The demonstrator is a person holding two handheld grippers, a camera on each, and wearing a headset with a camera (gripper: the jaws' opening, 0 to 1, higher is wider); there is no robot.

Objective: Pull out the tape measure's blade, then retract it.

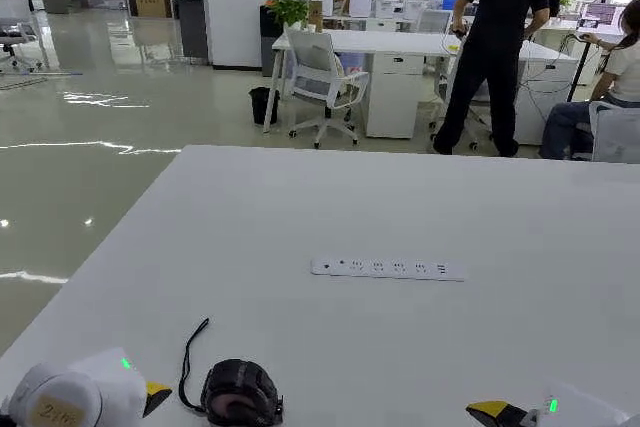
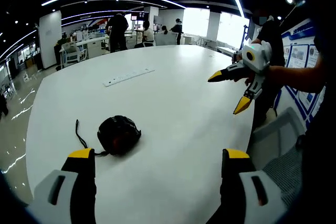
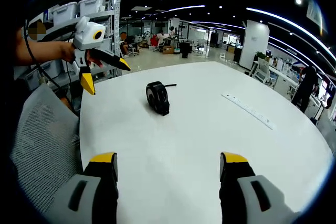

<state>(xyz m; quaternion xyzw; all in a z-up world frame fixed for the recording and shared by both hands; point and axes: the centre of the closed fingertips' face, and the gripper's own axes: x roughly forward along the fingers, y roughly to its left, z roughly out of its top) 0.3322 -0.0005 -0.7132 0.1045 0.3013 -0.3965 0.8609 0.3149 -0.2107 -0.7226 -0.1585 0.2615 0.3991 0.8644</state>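
**Both grippers open, tape measure lying free on the white surface**

The tape measure [image 1: 240, 392] sits near the person's edge of the broad white surface [image 1: 300, 217]. It is a dark, rounded case with a thin black strap [image 1: 188, 362] trailing off to one side. From here the slot is too small to read, so I cannot tell whether any blade is out.

The left hand-held gripper [image 2: 160, 153] hovers with its yellow-tipped jaws spread wide, and the case lies just beyond its left jaw, not touched. The right hand-held gripper [image 3: 168, 157] is equally wide open, held above the surface and well apart from the case. The case lies between the two.

Further out on the surface lies a long white power strip [image 1: 387, 268], well apart from the tape measure.

Beyond it the room is an open office with a glossy pale floor [image 1: 90, 147] catching the ceiling lights. There are white desks, a white swivel chair [image 1: 320, 82] and a potted plant [image 1: 289, 11]. A person in black [image 1: 495, 47] stands bent over a desk.
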